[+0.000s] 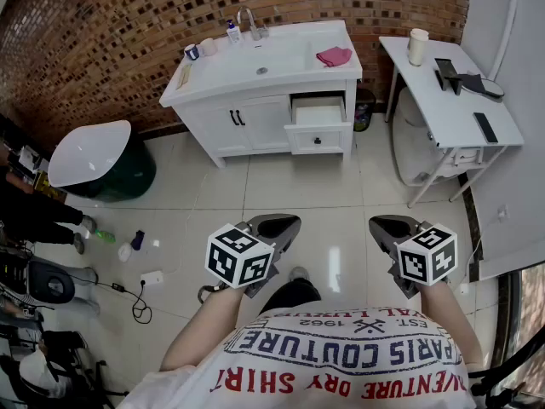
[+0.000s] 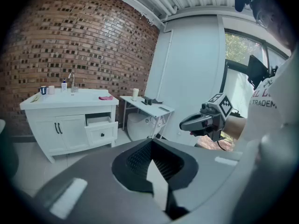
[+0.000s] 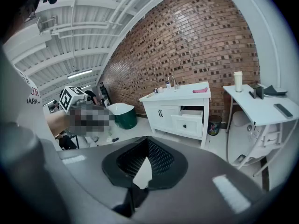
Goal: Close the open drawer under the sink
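White drawer (image 1: 318,135) stands open; left tongs (image 1: 289,223), right tongs (image 1: 380,223) closed

The drawer (image 1: 318,116) juts out under the sink (image 1: 281,58), at its right. A desk (image 1: 451,109) stands right of it, a bin (image 1: 98,156) left

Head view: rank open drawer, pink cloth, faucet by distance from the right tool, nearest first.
From the right tool:
1. open drawer: low, under the sink, at its right end, pulled out toward the tool.
2. pink cloth: on the sink top's right end, above the drawer.
3. faucet: at the back edge, by the brick wall.
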Demonstrator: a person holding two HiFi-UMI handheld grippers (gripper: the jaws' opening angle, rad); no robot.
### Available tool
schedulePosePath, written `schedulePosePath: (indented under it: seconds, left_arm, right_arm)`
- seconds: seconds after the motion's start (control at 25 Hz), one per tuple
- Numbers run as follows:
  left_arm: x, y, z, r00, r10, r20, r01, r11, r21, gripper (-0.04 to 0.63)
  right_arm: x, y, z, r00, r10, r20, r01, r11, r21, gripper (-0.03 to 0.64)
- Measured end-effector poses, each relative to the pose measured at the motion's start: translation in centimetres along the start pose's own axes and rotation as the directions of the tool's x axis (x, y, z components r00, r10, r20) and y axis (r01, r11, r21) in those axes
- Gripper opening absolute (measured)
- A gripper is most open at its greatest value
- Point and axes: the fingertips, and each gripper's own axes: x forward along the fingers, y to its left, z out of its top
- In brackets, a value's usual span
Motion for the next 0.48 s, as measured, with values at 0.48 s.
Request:
schedulePosePath:
  seconds: [0.48]
  left_arm:
    - [5.4,6.3,1.2,0.999,-0.039,-0.008,0.039,0.999,-0.001,-0.008]
  right_arm:
    - [5.4,-4.7,1.9,0.999,-0.028,-0.019,0.028,1.000,-0.007,0.008]
